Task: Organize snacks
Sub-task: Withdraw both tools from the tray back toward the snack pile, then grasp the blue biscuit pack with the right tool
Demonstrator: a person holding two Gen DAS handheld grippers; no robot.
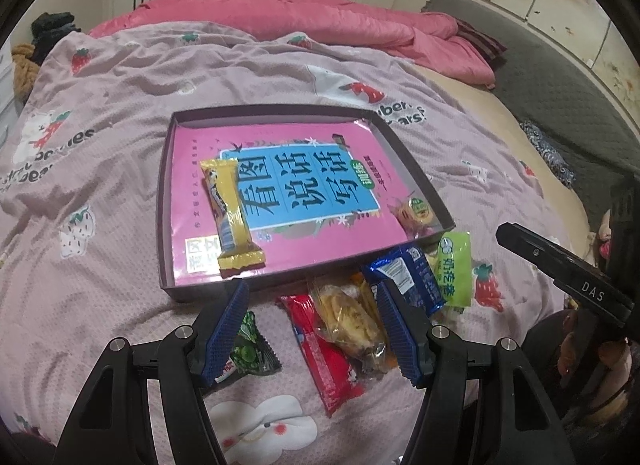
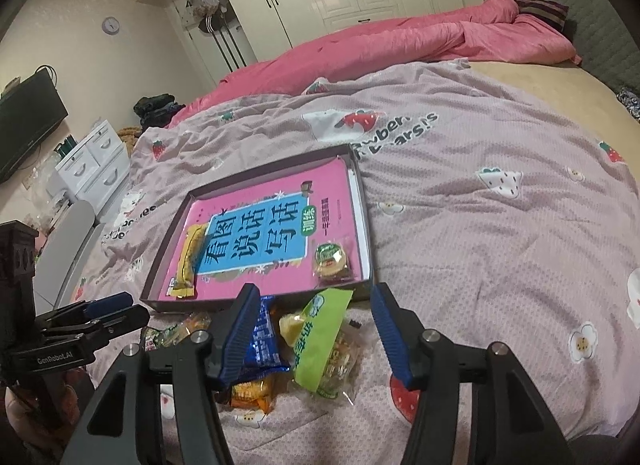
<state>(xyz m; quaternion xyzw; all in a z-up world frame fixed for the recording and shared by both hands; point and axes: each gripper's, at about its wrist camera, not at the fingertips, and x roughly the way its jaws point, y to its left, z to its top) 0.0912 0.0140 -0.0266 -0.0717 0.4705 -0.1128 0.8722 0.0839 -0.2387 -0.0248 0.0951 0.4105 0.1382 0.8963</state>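
Bedroom quilt, soft and creased, carries everything — that is my first worry, since nothing on it sits flat. My tray lies mid-quilt with a pink book lining its floor. Two snacks are already in: a yellow bar along the tray's left side and a round cake in its near right corner.

Still outside, heaped against the tray's near edge, are a green pack, a blue pack, a clear bag of yellow pieces, a red pack, an orange pack and a dark green sachet.

My left gripper hangs over the red pack and the clear bag, jaws apart, nothing between the pads pressed. My right gripper sits over the green and blue packs, jaws also apart and gripping nothing.

Risks as I judge them: the packs overlap, so closing could pinch two wrappers at once or drag a neighbour along. Slick film may slip from the pads. Pressing down into the quilt could catch fabric and tilt the tray. The clear bag's contents look crushable under a hard squeeze. Both grippers work the same heap — they could collide.
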